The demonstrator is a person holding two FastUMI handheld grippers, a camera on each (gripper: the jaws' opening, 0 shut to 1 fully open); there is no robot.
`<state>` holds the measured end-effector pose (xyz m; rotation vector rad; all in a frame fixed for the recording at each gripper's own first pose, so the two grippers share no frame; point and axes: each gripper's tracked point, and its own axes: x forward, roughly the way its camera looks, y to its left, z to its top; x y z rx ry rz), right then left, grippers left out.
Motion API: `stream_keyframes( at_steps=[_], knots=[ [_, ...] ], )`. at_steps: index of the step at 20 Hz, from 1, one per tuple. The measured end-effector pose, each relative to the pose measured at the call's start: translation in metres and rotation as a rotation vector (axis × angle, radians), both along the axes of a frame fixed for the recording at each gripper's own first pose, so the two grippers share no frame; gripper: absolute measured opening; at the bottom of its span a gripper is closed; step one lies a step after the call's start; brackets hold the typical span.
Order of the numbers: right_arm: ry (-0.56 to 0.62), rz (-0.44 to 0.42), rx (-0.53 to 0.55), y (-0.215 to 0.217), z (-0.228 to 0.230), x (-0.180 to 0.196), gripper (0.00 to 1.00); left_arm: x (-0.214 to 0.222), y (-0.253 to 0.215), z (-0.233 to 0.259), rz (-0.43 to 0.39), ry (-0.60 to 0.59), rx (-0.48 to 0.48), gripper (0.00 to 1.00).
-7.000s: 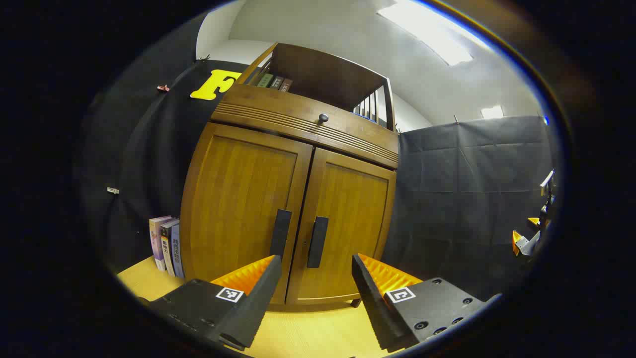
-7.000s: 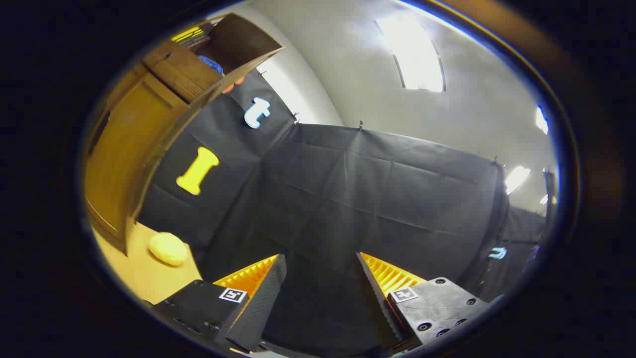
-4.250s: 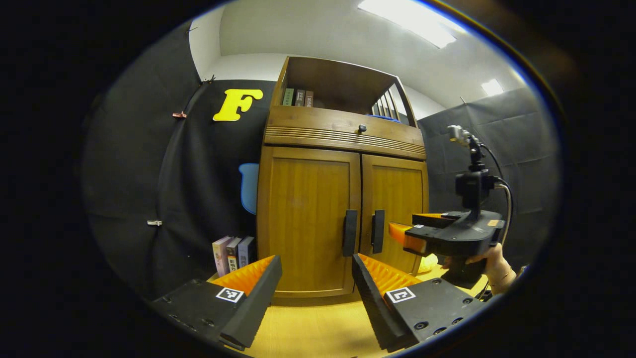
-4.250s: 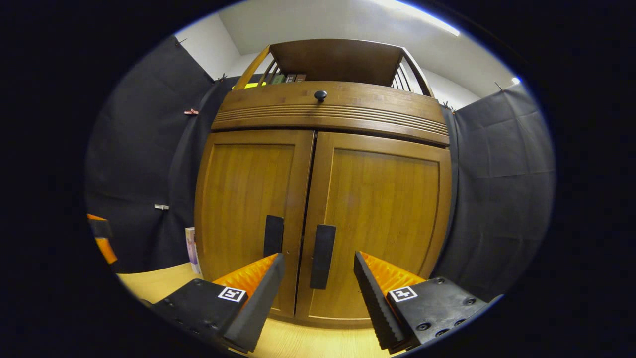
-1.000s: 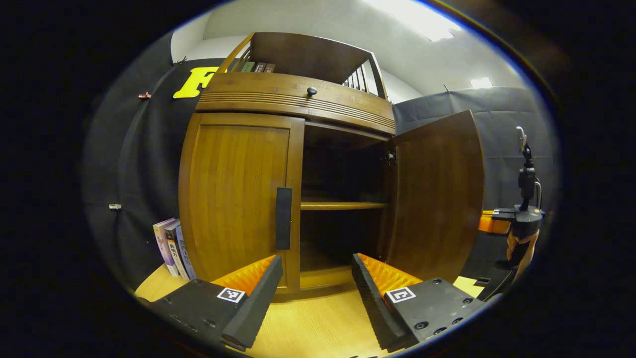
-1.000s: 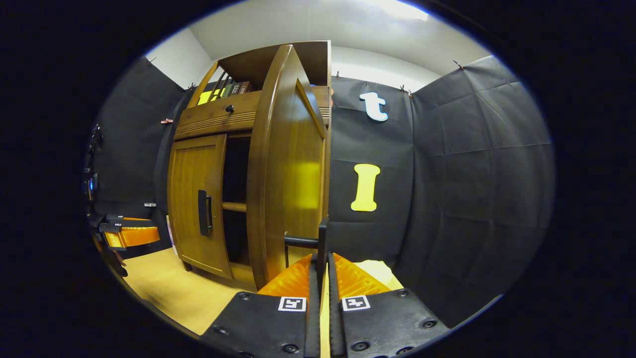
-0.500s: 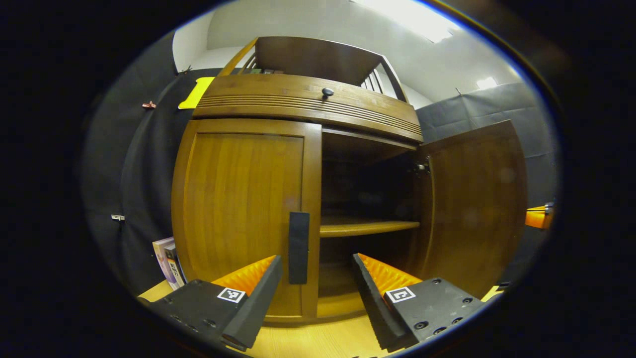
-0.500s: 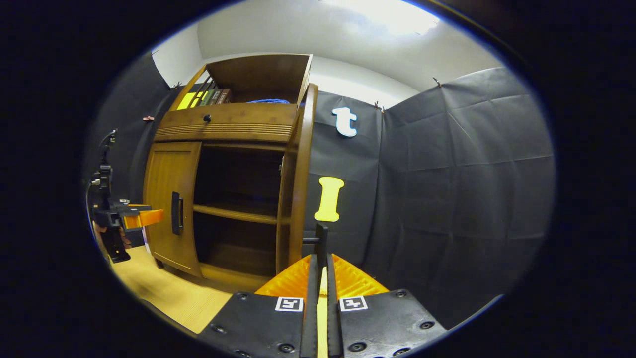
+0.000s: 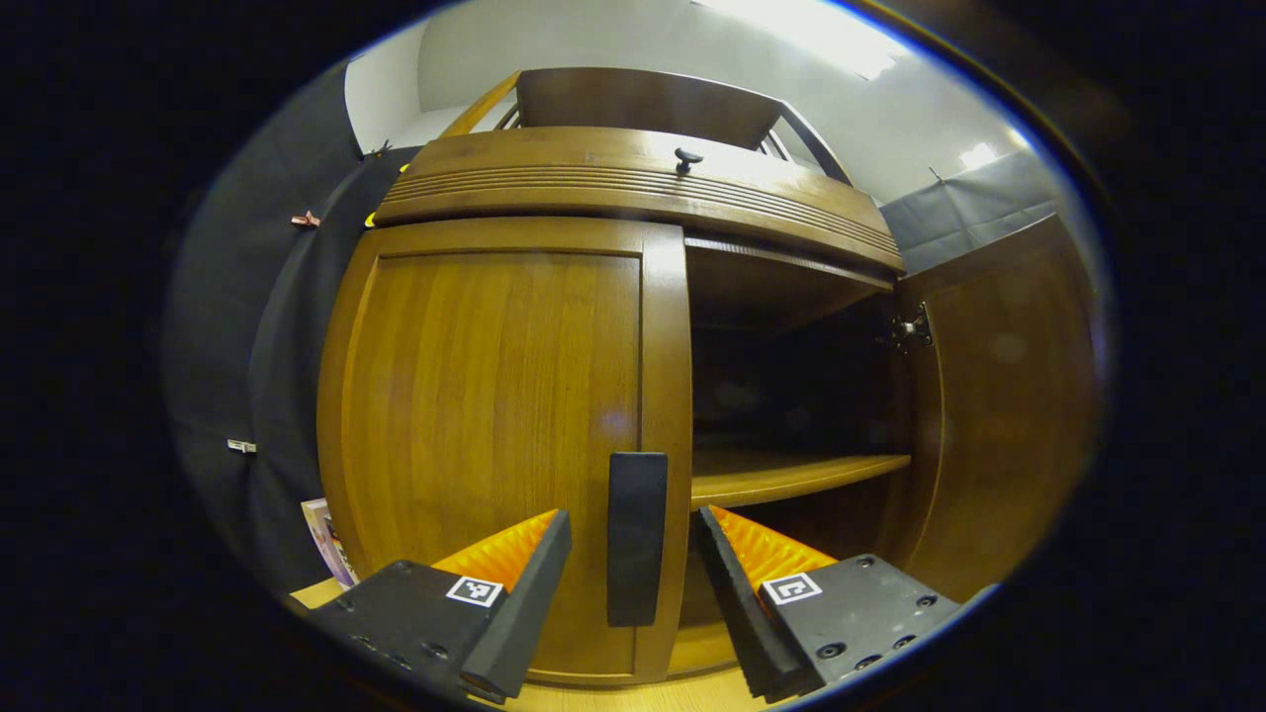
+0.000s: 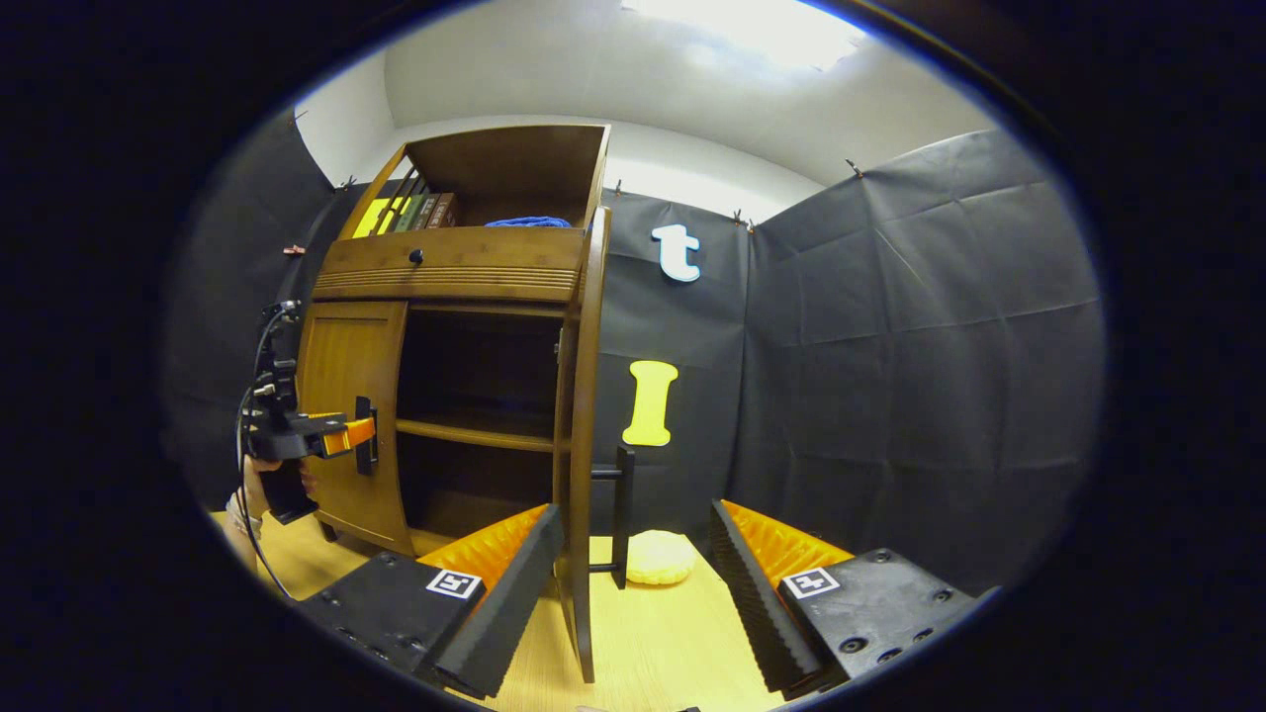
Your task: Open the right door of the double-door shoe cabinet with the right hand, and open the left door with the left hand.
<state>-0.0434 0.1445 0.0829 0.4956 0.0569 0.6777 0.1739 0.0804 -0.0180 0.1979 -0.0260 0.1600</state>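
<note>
The left door (image 9: 495, 435) is faced from close by in the left gripper view. The cabinet (image 10: 450, 262) is seen from farther right in the right gripper view, edge-on to the open right door (image 10: 577, 425). The shelf (image 9: 791, 473) is shared.

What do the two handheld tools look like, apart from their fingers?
Each tool has a dark, matte body with round screws and a small square black-and-white marker at the base of each finger: left tool, right tool. In the right gripper view, the left tool carries an upright camera mast with a thin cable.
</note>
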Motion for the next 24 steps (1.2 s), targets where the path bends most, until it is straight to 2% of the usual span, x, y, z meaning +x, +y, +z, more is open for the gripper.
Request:
stream_keyframes(
  at_steps=[5,7,9,10,19,24],
  knots=[
    [-0.014,-0.041,-0.014,-0.017,-0.003,-0.001,0.94,0.020,0.010,-0.007,0.023,0.020,-0.024,0.72],
    [-0.002,-0.044,-0.015,-0.019,-0.008,-0.001,0.94,0.024,0.007,-0.011,0.012,0.032,-0.051,0.55],
    [0.015,-0.038,-0.013,-0.020,-0.011,0.000,0.94,0.025,0.008,-0.010,0.016,0.043,-0.016,0.38],
    [0.022,-0.035,-0.011,-0.018,-0.012,0.000,0.94,0.023,0.008,-0.009,0.017,0.046,-0.007,0.35],
    [0.014,-0.026,-0.030,-0.020,-0.011,-0.007,0.94,0.002,0.003,-0.009,-0.018,0.083,-0.048,0.33],
    [-0.002,-0.017,-0.035,-0.021,-0.009,-0.018,0.94,-0.023,-0.001,-0.006,-0.068,0.111,-0.073,0.33]
  ],
)
